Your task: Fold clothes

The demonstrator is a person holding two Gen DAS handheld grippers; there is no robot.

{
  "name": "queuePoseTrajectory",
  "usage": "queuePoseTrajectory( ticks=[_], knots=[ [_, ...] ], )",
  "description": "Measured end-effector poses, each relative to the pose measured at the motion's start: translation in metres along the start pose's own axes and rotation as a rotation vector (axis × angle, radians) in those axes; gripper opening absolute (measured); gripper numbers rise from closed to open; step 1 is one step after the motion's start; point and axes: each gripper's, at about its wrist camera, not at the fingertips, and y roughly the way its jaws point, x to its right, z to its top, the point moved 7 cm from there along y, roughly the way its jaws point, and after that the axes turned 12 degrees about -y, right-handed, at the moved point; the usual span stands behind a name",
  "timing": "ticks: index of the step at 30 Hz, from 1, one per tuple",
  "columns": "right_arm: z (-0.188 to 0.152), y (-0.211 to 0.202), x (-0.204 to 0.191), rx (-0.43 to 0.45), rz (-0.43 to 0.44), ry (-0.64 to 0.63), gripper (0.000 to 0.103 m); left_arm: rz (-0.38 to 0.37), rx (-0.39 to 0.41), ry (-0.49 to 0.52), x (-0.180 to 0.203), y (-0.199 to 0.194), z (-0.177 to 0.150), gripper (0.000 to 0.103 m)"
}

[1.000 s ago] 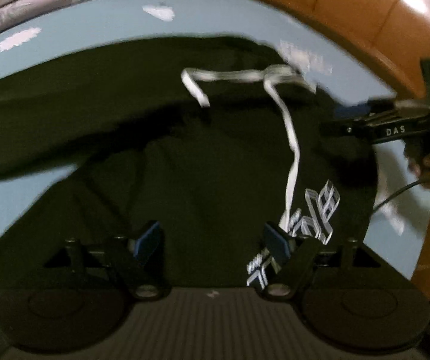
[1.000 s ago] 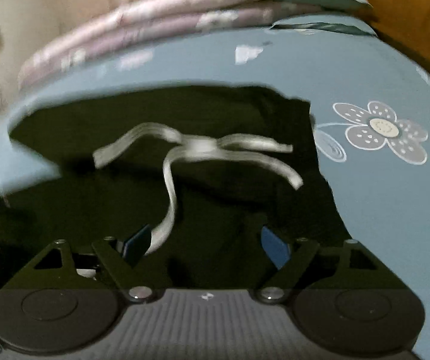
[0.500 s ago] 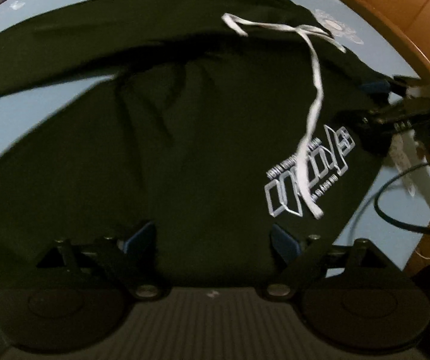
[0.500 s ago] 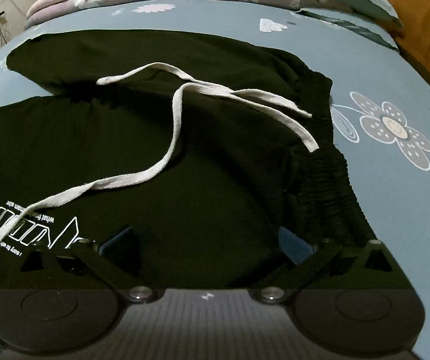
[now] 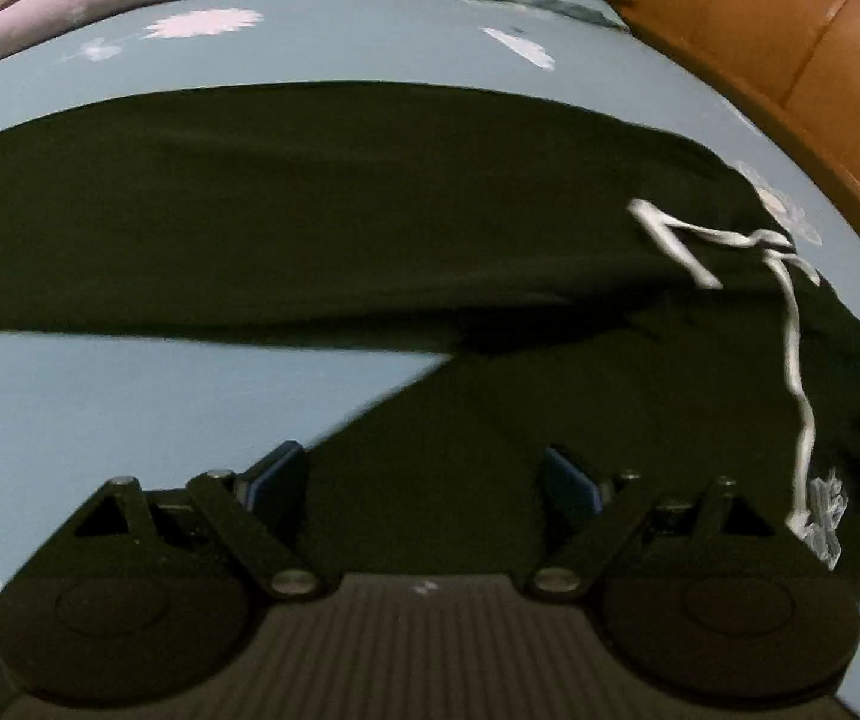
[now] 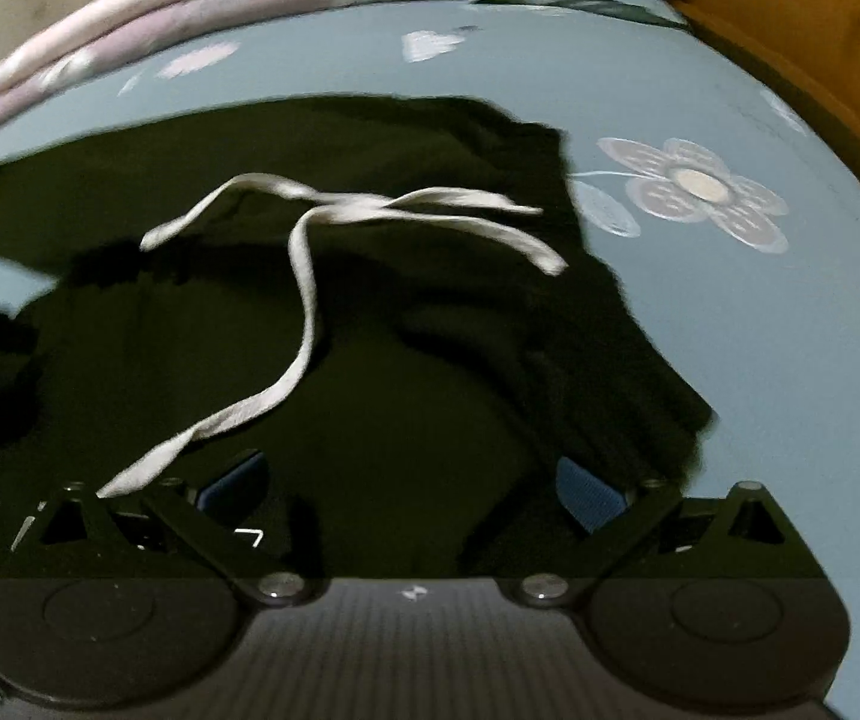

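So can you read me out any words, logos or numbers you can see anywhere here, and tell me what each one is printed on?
White printed logo on the black trousers: lettering is there, but too blurred and too far at the edge to read.
White print seen behind the right gripper's fingers: only a fragment shows, unreadable.
Blue flowered bedsheet: flower patterns only, no text.
Nothing else carries readable writing.
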Motion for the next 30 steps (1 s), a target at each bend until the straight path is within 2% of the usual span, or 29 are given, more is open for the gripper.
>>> queuePoseTrajectory(
  ticks=[2, 5, 9, 13, 15, 17, 20, 23, 26, 28, 30],
  knots=[
    [0.001, -0.012, 0.001, 0.017, -0.032, 0.064, 0.103, -0.054, -0.011, -0.024, -0.018, -0.012, -0.001, 0.086],
    [0.021, -0.028, -0.008, 0.062, -0.073, 0.1, 0.103, -0.068, -0.001, -0.03, -0.032, -0.034, -0.001, 0.086],
    [0.082, -0.028, -0.053, 0.147, -0.047, 0.033, 0.103, -0.093, 0.051, -0.01, -0.039, -0.062, -0.005, 0.087],
    [0.137, -0.003, -0.122, 0.201, 0.061, -0.094, 0.103, -0.033, 0.079, 0.007, -0.05, -0.078, -0.016, 0.087],
    [0.156, 0.013, -0.155, 0.217, 0.123, -0.167, 0.103, 0.019, 0.083, 0.005, -0.059, -0.081, -0.023, 0.087],
    [0.168, 0.032, -0.185, 0.231, 0.142, -0.259, 0.103, 0.052, 0.084, -0.031, -0.071, -0.085, -0.03, 0.087],
    [0.172, 0.064, -0.207, 0.189, 0.142, -0.324, 0.103, 0.09, 0.087, -0.1, -0.088, -0.095, -0.041, 0.087],
    [0.161, 0.091, -0.212, 0.094, 0.133, -0.284, 0.102, 0.126, 0.095, -0.139, -0.096, -0.105, -0.05, 0.087],
    [0.149, 0.1, -0.222, 0.052, 0.176, -0.218, 0.103, 0.16, 0.095, -0.168, -0.1, -0.111, -0.057, 0.087],
    [0.143, 0.098, -0.239, 0.062, 0.228, -0.237, 0.103, 0.185, 0.09, -0.177, -0.101, -0.111, -0.059, 0.088],
    [0.14, 0.095, -0.254, 0.062, 0.349, -0.238, 0.103, 0.2, 0.083, -0.185, -0.1, -0.11, -0.059, 0.088]
  ],
)
